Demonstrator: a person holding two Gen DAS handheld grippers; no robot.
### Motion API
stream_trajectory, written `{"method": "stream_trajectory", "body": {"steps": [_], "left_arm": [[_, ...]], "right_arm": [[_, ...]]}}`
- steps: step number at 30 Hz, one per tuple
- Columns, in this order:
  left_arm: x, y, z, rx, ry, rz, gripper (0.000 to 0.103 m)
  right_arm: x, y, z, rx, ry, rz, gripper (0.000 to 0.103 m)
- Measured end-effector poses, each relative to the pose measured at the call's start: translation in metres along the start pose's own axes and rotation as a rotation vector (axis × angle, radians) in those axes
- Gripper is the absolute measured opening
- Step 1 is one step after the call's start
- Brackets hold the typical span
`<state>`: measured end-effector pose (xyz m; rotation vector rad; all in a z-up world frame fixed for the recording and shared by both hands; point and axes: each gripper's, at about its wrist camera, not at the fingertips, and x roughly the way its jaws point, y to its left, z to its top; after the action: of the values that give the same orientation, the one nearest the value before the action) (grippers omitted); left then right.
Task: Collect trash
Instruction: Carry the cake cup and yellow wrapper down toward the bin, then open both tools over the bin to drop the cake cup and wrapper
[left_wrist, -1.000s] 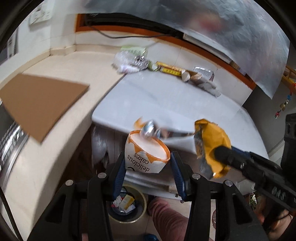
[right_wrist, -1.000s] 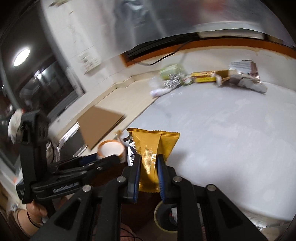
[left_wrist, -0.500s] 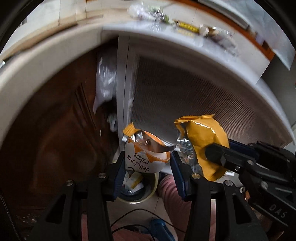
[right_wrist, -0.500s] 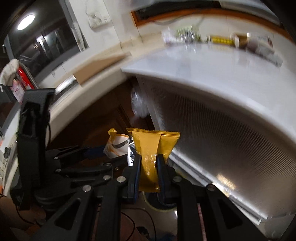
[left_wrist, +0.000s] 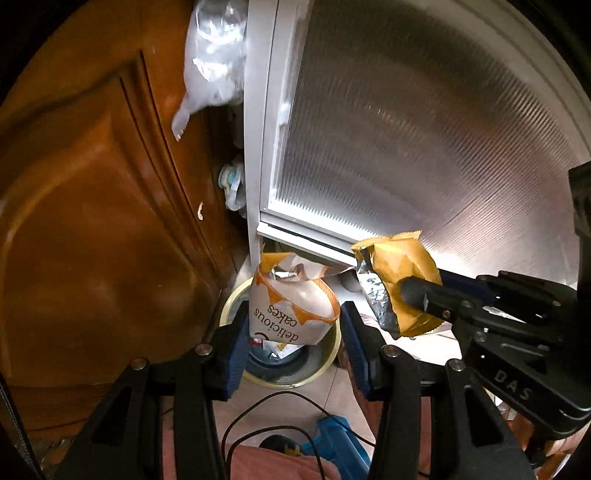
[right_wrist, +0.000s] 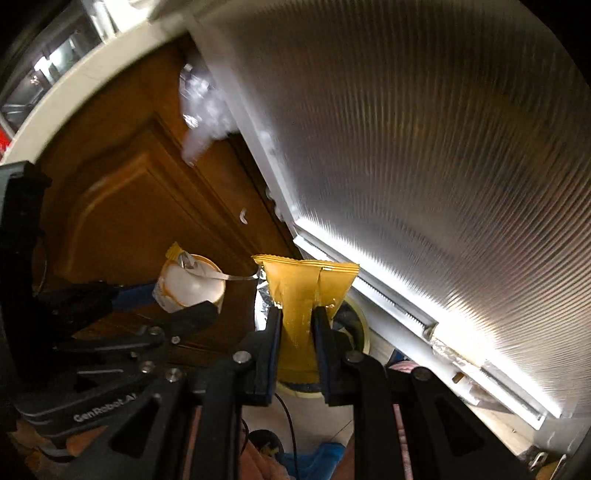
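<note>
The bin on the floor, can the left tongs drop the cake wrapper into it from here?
Probably yes. The left tongs hold the cake wrapper right above the open bin, with nothing between; the right tongs' yellow wrapper sits off to one side.

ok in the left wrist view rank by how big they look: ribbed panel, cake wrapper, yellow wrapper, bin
1. ribbed panel, by far
2. cake wrapper
3. yellow wrapper, close to the cake wrapper, so unsure
The bin is mostly hidden behind the cake wrapper, so unranked.
</note>
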<state>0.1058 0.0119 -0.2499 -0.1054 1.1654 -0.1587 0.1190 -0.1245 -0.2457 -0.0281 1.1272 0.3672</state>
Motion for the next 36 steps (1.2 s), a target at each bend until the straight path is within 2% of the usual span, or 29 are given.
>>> {"method": "stream_trajectory", "body": {"steps": [15,22,27,31,33,36], "left_arm": [[0.080,0.013,-0.001,-0.022,0.123,-0.037,0.046],[0.108,0.022,0.004,-0.035,0.174,-0.022,0.046],[0.119,0.027,0.005,-0.040,0.209,0.003,0.062],[0.119,0.028,0.006,-0.036,0.216,0.019,0.064],[0.117,0.029,0.007,-0.035,0.216,0.027,0.068],[0.109,0.029,0.009,-0.035,0.208,0.028,0.068]], "right_arm": [[0.084,-0.025,-0.008,0.079,0.139,0.006,0.018],[0.118,-0.027,-0.005,0.075,0.183,0.008,0.018],[0.132,-0.033,-0.007,0.107,0.205,0.011,0.022],[0.138,-0.038,-0.006,0.140,0.222,0.020,0.031],[0.139,-0.039,-0.006,0.147,0.224,0.025,0.033],[0.136,-0.038,-0.004,0.156,0.224,0.033,0.033]]}}
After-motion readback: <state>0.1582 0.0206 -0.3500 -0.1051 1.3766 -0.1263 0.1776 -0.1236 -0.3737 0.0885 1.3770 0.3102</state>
